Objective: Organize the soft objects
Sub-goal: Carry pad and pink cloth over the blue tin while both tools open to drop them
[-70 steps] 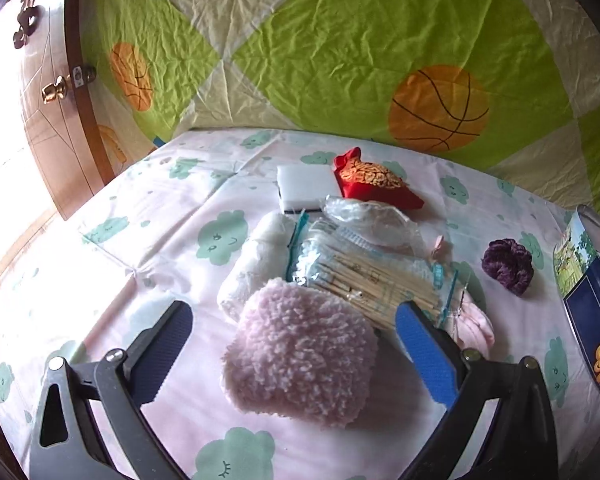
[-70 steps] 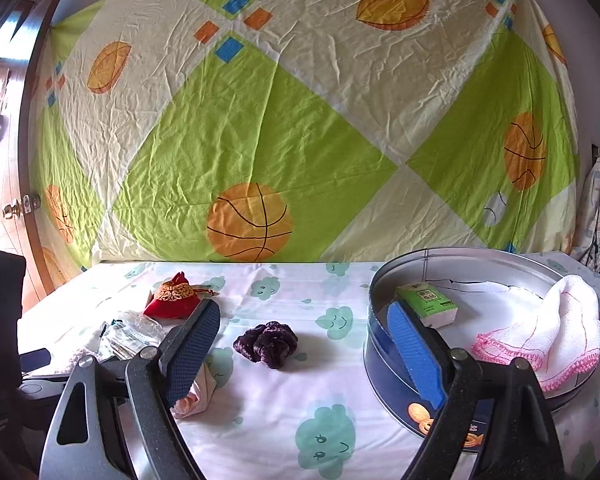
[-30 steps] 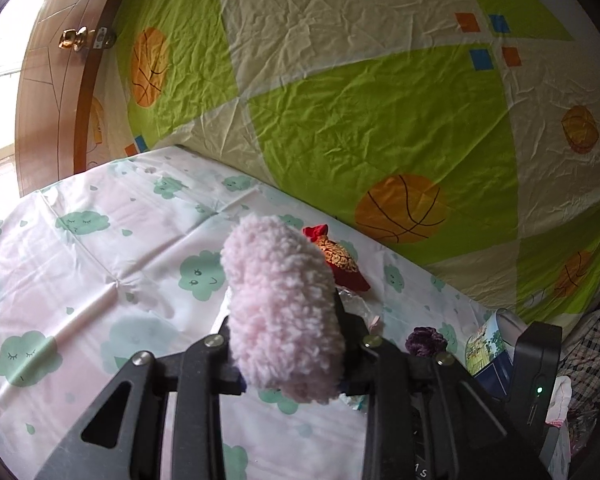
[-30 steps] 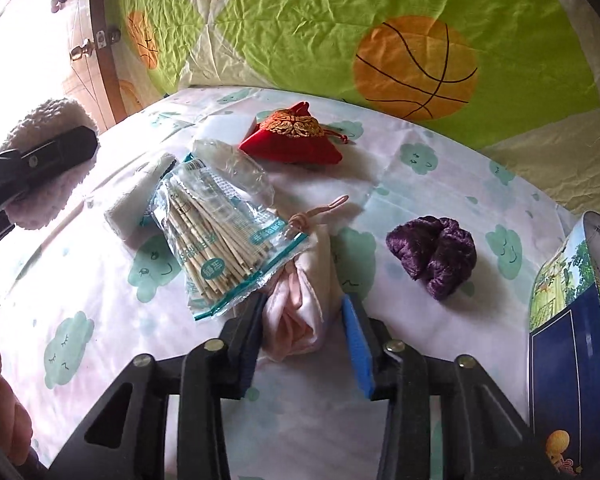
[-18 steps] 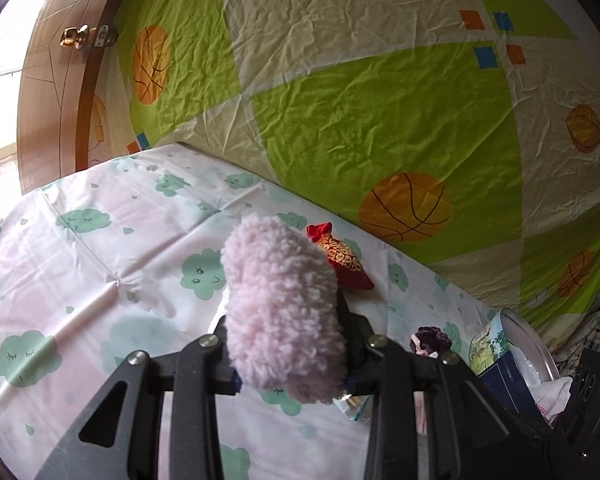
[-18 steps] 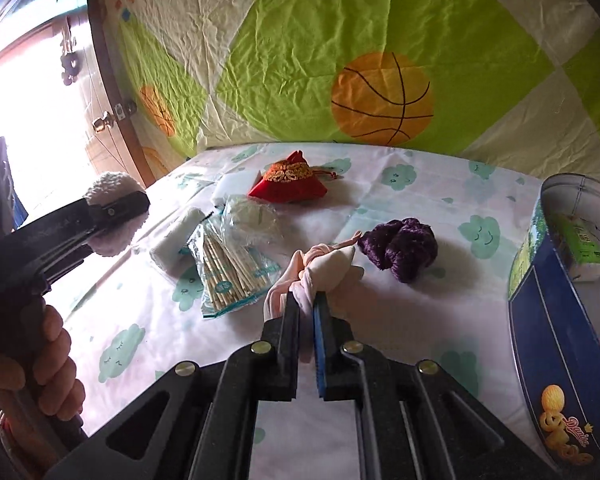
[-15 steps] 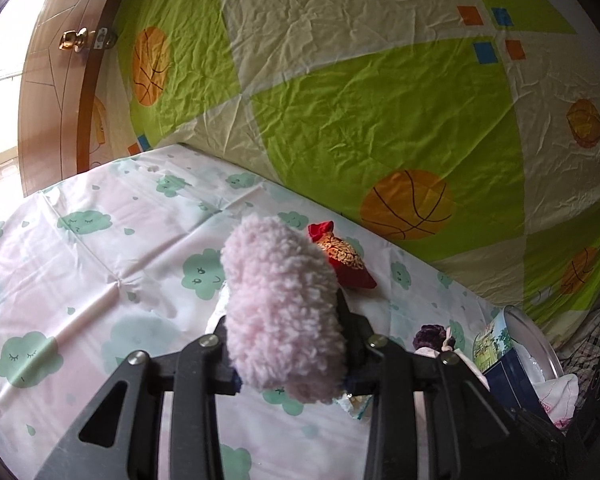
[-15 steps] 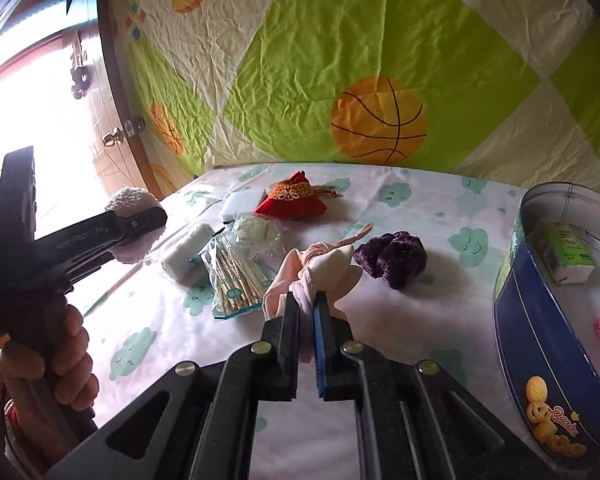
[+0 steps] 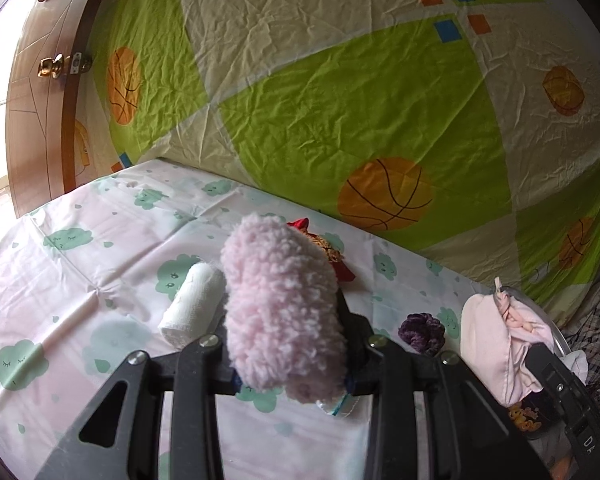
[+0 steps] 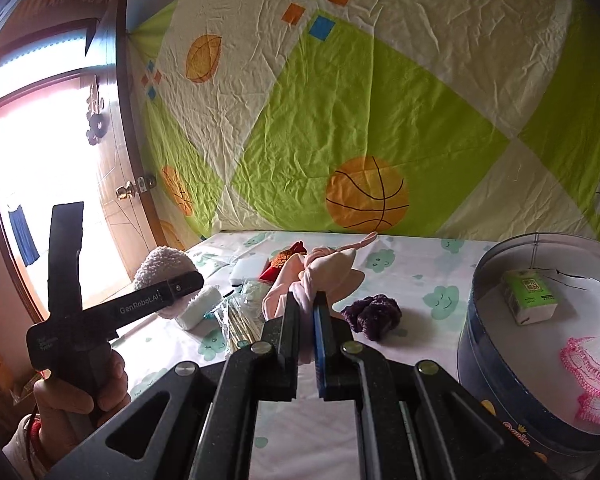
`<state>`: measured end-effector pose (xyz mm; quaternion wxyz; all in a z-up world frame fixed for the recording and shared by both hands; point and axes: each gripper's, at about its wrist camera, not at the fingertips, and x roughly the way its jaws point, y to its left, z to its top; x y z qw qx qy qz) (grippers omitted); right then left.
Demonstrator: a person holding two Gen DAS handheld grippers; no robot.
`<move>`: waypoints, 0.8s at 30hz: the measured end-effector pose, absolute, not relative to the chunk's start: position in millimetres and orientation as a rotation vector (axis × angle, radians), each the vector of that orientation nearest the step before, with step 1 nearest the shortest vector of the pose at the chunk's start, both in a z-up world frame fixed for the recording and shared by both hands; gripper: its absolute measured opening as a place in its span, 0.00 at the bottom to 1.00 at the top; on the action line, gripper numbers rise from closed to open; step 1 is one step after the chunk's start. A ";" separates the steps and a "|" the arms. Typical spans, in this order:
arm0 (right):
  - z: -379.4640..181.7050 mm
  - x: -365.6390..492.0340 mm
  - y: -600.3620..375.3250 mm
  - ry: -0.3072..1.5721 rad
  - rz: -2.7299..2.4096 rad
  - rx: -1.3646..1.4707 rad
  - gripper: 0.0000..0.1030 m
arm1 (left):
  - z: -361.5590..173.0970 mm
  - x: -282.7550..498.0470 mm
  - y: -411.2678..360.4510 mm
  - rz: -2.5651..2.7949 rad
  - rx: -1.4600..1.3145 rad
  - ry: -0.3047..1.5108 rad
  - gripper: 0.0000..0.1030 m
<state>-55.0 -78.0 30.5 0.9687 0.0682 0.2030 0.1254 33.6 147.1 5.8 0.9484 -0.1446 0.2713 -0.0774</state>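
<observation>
Currently: both hand-held grippers loaded above the bed

Left hand-held gripper is pinching a fluffy pink pad, raised over the bed. Right hand-held gripper is clamped on a pale pink cloth bundle, also off the sheet. A purple scrunchie lies near the round tin at the bed's right edge; the tin holds a tissue pack and a pink-trimmed cloth.

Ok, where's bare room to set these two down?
Inside the round tin, between the green tissue pack and pink-edged cloth. Also the near-left sheet. Crowded around the skewer bag and purple scrunchie.
</observation>
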 end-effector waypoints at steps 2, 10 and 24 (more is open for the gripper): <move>32.6 -58.0 -84.1 0.397 0.252 0.144 0.07 | 6.1 33.1 139.4 -0.166 -0.279 0.557 0.33; 39.5 -69.0 -110.8 0.358 0.203 0.137 0.07 | 8.2 27.8 96.6 -0.214 -0.227 0.581 0.33; 52.4 -87.3 -172.7 0.294 0.107 0.167 0.07 | 17.9 16.2 5.6 -0.309 -0.124 0.577 0.33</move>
